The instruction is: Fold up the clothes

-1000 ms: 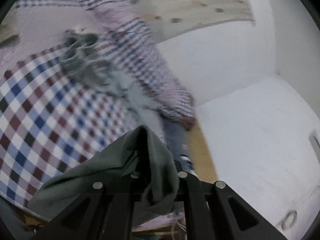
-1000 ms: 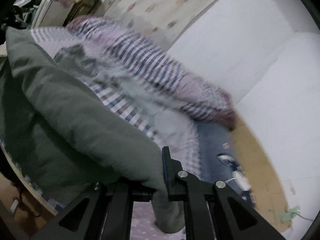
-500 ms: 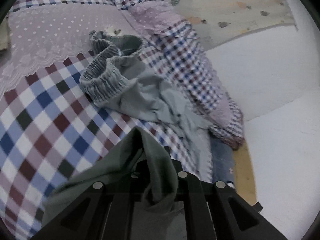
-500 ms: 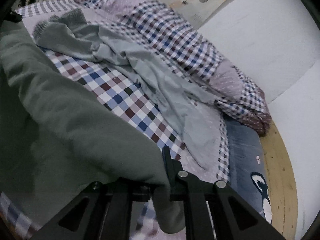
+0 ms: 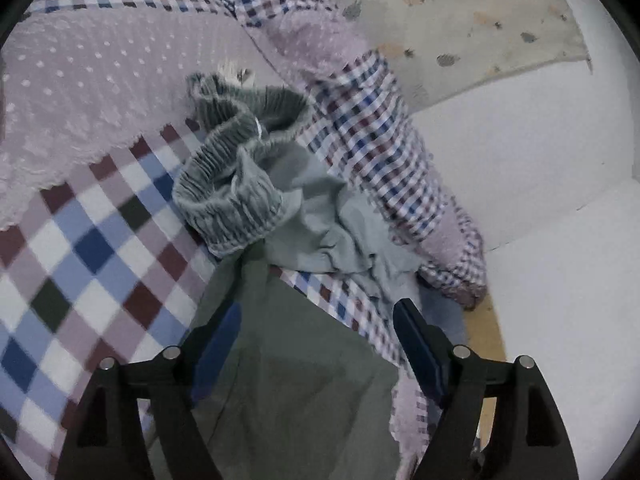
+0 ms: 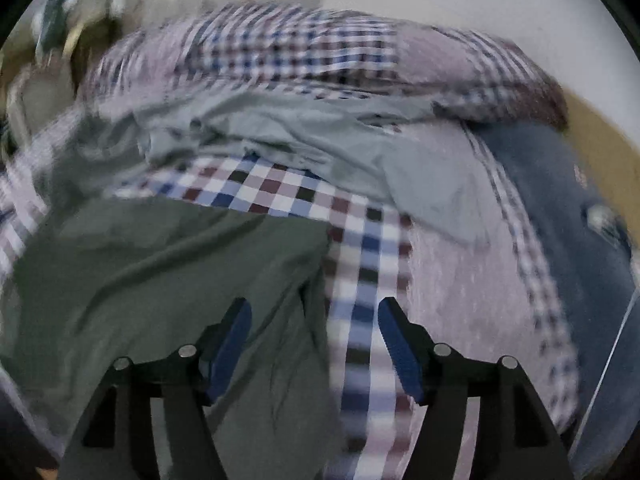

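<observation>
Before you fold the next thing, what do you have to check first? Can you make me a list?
1. Left gripper open: ok.
2. Right gripper open: ok.
3. Dark green cloth let go and lying on the bed: ok.
4. Dark green cloth lying smooth: not ok, creases show near the right gripper.
5. Light grey trousers ready to pick up: not ok, they lie crumpled, waistband bunched.
6. Whole dark green cloth folded neatly: cannot tell, only part shows.

Dim, flat light; fisheye edges; right wrist view motion-blurred.
</observation>
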The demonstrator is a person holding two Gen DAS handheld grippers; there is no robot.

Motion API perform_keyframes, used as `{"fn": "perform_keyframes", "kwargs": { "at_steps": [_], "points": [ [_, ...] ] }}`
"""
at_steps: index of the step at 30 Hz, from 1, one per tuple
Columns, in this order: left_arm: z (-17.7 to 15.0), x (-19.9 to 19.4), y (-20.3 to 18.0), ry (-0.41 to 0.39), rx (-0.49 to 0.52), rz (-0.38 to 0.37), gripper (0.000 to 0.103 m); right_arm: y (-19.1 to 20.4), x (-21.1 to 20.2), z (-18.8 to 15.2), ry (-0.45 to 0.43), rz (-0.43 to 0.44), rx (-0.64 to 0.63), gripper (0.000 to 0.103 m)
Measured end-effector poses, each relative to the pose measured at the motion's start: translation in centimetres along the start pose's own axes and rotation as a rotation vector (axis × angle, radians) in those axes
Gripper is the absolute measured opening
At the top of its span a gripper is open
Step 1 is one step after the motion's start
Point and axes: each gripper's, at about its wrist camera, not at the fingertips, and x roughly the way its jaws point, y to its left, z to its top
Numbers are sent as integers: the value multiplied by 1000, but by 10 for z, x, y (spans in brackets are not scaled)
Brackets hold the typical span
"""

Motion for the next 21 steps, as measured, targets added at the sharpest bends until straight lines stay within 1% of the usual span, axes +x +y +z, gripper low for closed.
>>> {"fn": "perform_keyframes", "kwargs": {
  "at_steps": [3, 6, 8, 10, 12, 16, 18, 21],
  "points": [
    [-10, -25, 10, 2, 51, 26, 82, -26, -20, -46, 15, 81, 146, 74],
    [-32, -46, 24, 44, 128, 77, 82, -49, -28, -99, 58, 131, 267, 74],
    [-50, -59, 36, 69, 166, 105, 82, -57, -27, -116, 62, 166, 307, 74],
    [-68, -70, 48, 105, 177, 125, 82, -64, -26, -133, 65, 200, 347, 74],
    [-82, -76, 56, 135, 147, 145, 82, -67, -26, -140, 62, 225, 358, 74],
    [-103, -87, 59, 162, 136, 135, 82, -69, -25, -145, 44, 326, 396, 74],
    [-112, -89, 60, 171, 135, 137, 82, -68, -19, -144, 54, 372, 422, 74],
    [-122, -87, 64, 199, 125, 165, 82, -61, -4, -141, 90, 432, 447, 74]
  ]
}}
